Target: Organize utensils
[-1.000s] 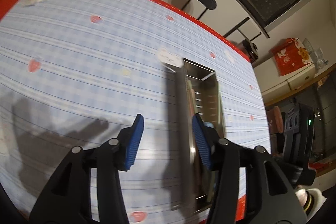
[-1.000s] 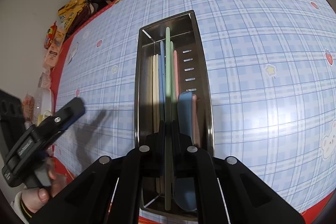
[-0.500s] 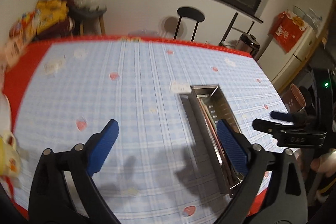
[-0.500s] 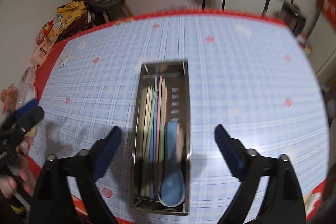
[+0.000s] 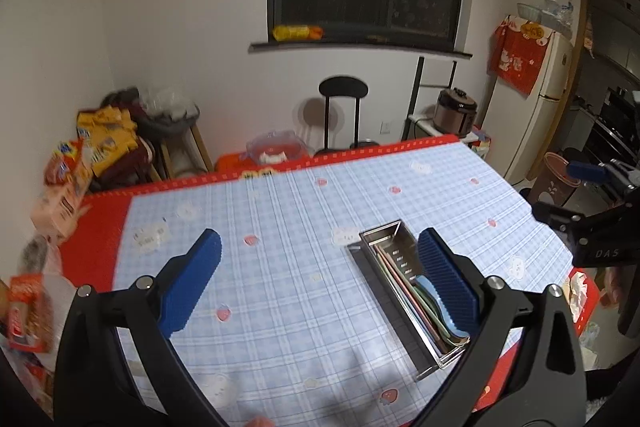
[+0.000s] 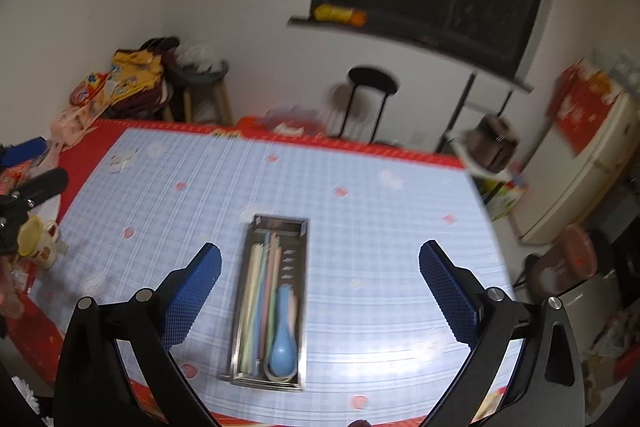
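Observation:
A long steel tray (image 6: 276,221) lies on the blue checked tablecloth (image 6: 380,247). It holds several pastel chopsticks (image 6: 260,299) and a blue spoon (image 6: 283,343). My right gripper (image 6: 320,287) hovers high above the tray, its jaws still opening wide with nothing between them. My left gripper (image 5: 320,279) hangs above the cloth to the left of the tray (image 5: 384,231), its jaws also opening and empty. Its right pad covers part of the spoon (image 5: 428,287). Each gripper shows at the edge of the other's view: the right gripper (image 5: 568,193) and the left gripper (image 6: 32,167).
A yellow mug (image 6: 38,243) and snack packets (image 5: 28,307) sit at the table's left edge. Beyond the far edge stand a black stool (image 5: 343,91), a wooden stool piled with bags (image 5: 120,135), a rice cooker (image 5: 456,111) and a fridge (image 5: 536,107).
The right gripper let go of a green chopstick, which now lies in the tray. Both grippers opened wide and rose well above the table, tilting up so the room shows.

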